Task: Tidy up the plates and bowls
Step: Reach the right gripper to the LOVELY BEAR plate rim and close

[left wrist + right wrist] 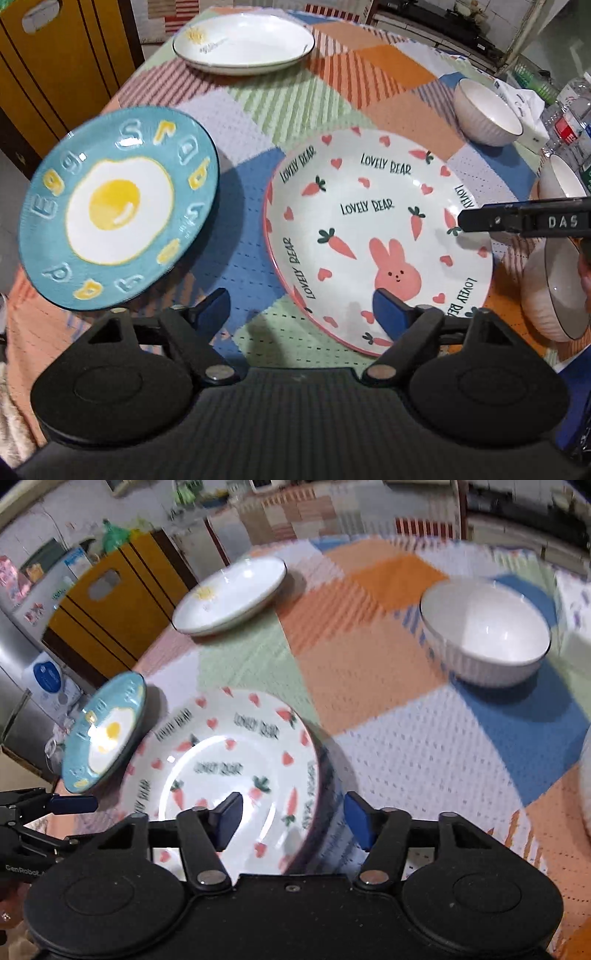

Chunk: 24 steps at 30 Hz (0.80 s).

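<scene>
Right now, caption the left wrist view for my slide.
Open left gripper straddles the bunny plate's near rim, egg plate alongside, on a patchwork tablecloth.

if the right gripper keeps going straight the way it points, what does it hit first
Most likely the near right rim of the bunny plate, which sits between the open fingers of the right gripper. Blur makes depth uncertain; it could land on the tablecloth just beside the rim.

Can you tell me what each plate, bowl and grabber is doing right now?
Egg plate: flat on the tablecloth, empty.
Bunny plate: flat, empty, rim between the right gripper's fingers.
Sun plate: flat, empty, far end.
White bowl: upright, empty.
Left gripper: open, holding nothing.
Right gripper: open, astride the bunny plate's rim.
</scene>
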Tool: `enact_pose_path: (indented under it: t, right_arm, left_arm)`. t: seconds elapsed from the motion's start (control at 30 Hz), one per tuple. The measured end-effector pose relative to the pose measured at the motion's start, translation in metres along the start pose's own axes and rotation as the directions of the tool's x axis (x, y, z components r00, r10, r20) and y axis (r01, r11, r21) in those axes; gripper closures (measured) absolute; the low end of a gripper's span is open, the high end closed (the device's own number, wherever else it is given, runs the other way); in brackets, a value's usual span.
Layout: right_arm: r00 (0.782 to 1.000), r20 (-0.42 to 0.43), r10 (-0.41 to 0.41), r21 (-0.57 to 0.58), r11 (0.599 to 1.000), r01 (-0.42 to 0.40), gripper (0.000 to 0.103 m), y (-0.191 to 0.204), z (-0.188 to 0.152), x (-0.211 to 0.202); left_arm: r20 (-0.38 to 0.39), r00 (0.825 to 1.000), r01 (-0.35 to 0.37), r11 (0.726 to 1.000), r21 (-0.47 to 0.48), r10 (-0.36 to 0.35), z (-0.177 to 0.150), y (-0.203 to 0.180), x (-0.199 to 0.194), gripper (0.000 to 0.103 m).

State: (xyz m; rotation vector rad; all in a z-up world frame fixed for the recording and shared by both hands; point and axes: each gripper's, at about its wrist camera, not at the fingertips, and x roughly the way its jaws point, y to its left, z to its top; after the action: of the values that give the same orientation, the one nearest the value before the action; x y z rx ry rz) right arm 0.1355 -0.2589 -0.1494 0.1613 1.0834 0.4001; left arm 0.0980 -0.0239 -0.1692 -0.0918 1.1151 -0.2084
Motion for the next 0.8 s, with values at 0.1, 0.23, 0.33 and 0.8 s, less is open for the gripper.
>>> enact_pose_path:
  t: [0.1, 0.23, 0.33, 0.8]
  right_arm:
    - [0.999, -0.037, 0.003, -0.029, 1.000, -0.004, 0.052, -0.002, -0.001, 0.012]
    - [0.995, -0.090, 0.048, -0.018, 0.999, -0.050, 0.080, -0.010, 0.000, 0.025]
    - [0.992, -0.083, 0.099, -0.003, 0.995, -0.100, 0.082, -0.019, 0.000, 0.026]
    - [0.989, 0.001, 0.151, -0.087, 0.985, -0.150, 0.081, -0.022, 0.019, 0.006]
  left_arm:
    - [-0.023, 1.000, 0.010, 1.000, -0.004, -0.010, -0.001, 0.000, 0.012, 0.039]
    - [0.005, 0.999, 0.034, 0.999, 0.013, -0.034, -0.004, -0.001, 0.019, 0.065]
    - [0.005, 0.999, 0.041, 0.999, 0.012, -0.041, -0.001, -0.005, 0.021, 0.071]
    - [0.073, 0.997, 0.026, 0.991, 0.128, -0.036, 0.050, -0.005, 0.008, 0.071]
